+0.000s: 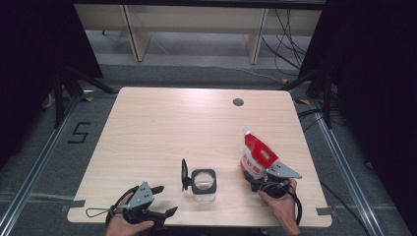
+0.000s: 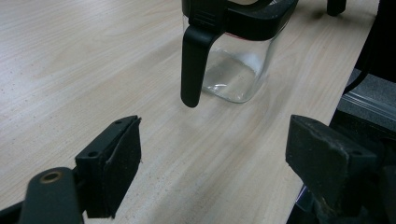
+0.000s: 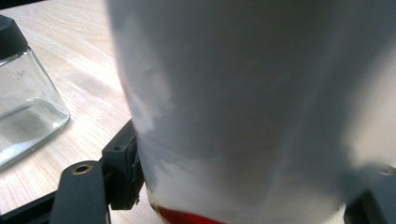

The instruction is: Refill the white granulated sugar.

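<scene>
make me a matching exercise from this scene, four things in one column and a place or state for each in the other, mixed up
Things:
1. glass jar
2. red and white pouch
3. left gripper
4. round hole

Places or states:
A. jaws open, nothing between them
B. far side of the table, toward its right
C. clamped between the jaws of the right gripper
D. standing near the table's front edge, lid flipped open to its left

Pairs: 1-D, 2-C, 3-A, 4-B

White pouch (image 3: pixel 243 107) between fingers (image 3: pixel 122 163), beside jar (image 3: pixel 25 102)
</scene>
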Demonstrator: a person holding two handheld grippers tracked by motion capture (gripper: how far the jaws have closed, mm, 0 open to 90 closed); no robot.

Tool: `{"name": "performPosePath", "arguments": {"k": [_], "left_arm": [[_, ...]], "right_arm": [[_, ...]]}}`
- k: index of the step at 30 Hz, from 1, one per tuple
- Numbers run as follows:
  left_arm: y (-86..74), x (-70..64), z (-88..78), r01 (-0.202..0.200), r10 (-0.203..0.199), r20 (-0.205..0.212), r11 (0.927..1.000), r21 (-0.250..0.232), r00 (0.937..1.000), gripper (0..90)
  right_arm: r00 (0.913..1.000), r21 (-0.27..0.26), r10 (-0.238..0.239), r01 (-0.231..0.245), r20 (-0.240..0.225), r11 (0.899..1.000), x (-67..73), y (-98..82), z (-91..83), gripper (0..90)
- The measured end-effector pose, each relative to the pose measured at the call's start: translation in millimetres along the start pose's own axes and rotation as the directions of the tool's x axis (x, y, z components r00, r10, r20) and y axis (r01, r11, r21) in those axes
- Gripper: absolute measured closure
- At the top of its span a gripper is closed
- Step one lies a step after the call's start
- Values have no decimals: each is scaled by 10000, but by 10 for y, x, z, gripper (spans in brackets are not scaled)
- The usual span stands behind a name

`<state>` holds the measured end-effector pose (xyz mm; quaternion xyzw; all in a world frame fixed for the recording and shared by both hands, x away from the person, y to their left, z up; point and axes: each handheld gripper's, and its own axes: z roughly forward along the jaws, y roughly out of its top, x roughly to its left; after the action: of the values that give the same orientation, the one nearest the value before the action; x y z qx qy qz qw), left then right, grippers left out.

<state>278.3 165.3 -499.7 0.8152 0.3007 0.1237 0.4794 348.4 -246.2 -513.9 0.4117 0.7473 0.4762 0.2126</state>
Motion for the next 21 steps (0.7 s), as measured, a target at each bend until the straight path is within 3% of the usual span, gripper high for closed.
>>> {"name": "performPosePath", "arguments": {"k": [4,8,10,11,13,14,16,20,21], "left_arm": [[2,-1,0,-45,45,12,10000,-16,10000,178],[3,1,-1,-128,128,45,9999,-36,9999,178],[9,19,-16,-355,355,4,9992,190,9994,178],[7,3,-6,-178,178,55,9998,-26,9998,178],[7,1,-2,-153,153,85,9998,-84,9998,178],[3,-10,-1,65,-64,70,9999,-85,10000,178],[3,-9,-1,59,-58,67,9999,-95,10000,178],[4,-8,-2,-10,11,104,10000,-87,9999,178],[4,-7,-2,-14,14,104,10000,-88,9999,178]], "right_arm": [[9994,-35,-329,329,-111,9995,-47,19,34,270],[9995,-58,-305,304,-58,9995,-60,23,41,285],[9997,-58,-256,256,-17,9997,-64,27,43,303],[9995,-34,-318,318,38,9995,-65,27,46,305],[9994,-30,-339,340,59,9994,-62,27,47,306],[9994,-25,-349,349,53,9994,-60,27,48,307],[9990,-52,-349,350,267,9994,-49,27,39,307],[9986,-39,-518,518,51,9986,-56,34,62,302],[9994,-30,-306,307,154,9995,-29,32,61,302]]}}
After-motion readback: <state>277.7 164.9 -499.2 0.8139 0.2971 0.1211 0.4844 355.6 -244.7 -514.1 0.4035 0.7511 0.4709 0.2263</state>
